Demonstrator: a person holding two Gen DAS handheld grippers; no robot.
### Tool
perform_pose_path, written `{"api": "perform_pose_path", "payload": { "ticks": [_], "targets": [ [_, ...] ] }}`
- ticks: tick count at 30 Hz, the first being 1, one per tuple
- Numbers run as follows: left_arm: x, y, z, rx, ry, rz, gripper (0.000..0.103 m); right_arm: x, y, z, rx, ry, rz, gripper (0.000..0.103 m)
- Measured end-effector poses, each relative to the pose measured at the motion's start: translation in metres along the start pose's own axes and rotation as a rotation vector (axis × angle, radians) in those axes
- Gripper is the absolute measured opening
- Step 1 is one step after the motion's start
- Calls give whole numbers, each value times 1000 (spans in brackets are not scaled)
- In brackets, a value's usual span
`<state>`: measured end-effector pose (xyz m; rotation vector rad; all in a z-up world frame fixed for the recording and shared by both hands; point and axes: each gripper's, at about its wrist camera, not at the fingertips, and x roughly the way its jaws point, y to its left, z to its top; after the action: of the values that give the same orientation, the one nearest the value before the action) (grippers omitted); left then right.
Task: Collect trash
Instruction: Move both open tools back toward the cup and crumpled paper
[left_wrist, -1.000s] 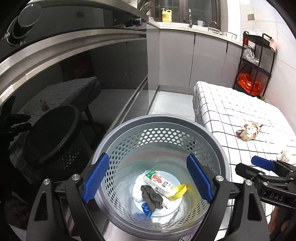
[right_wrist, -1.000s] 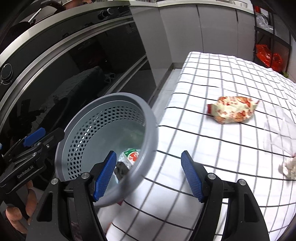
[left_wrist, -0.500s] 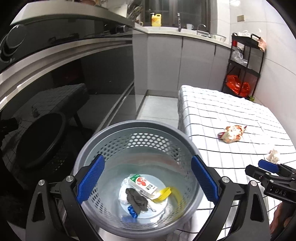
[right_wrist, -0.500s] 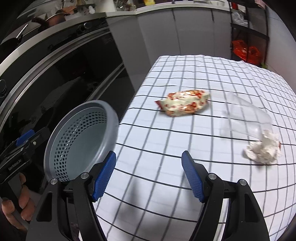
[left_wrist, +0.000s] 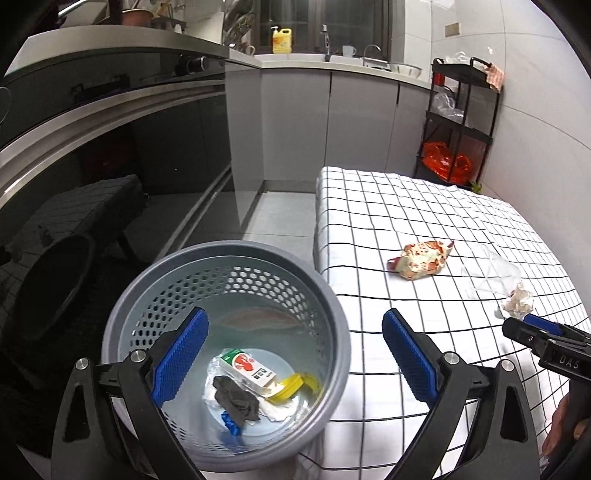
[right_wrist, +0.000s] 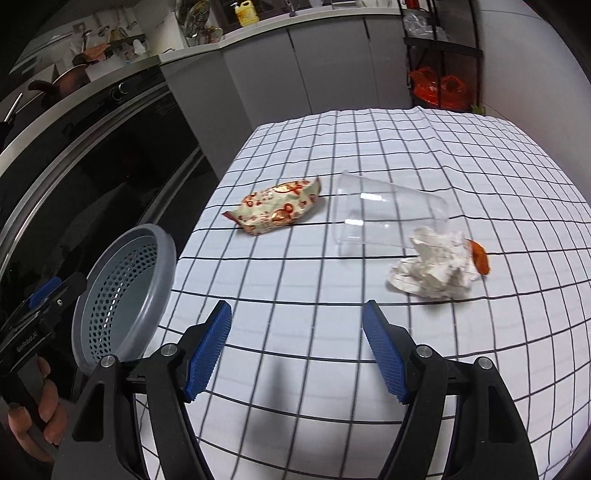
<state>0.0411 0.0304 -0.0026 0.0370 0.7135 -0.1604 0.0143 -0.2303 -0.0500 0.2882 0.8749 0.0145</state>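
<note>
A grey perforated trash basket (left_wrist: 334, 314) (right_wrist: 162, 273) stands beside the left edge of the checked table (right_wrist: 369, 147); it holds a small carton (left_wrist: 247, 369), a dark rag, a yellow lid and white paper. On the table lie a red-patterned snack wrapper (right_wrist: 279, 210) (left_wrist: 421, 260), a clear plastic cup (right_wrist: 384, 218) on its side, a crumpled white tissue (right_wrist: 436, 267) (left_wrist: 519, 301) and an orange scrap (right_wrist: 480, 256). My left gripper (left_wrist: 295, 354) is open and empty above the basket. My right gripper (right_wrist: 297, 350) is open and empty above the table, short of the trash.
A dark glossy oven front (left_wrist: 110, 155) runs along the left. Grey cabinets and a counter with a yellow bottle (left_wrist: 282, 38) stand at the back. A black shelf rack (left_wrist: 461, 122) with an orange bag stands at the back right.
My right gripper has swung right, away from the basket and over the table, bringing the cup and tissue into view. My left gripper has shifted right, so the basket now sits left of centre.
</note>
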Motion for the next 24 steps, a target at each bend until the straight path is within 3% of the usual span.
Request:
{"api": "perform_pose_path", "payload": {
  "ticks": [24],
  "targets": [
    [25, -67, -2, 76, 27, -78, 93, -27, -91, -12, 123, -35, -110, 70]
  ]
}}
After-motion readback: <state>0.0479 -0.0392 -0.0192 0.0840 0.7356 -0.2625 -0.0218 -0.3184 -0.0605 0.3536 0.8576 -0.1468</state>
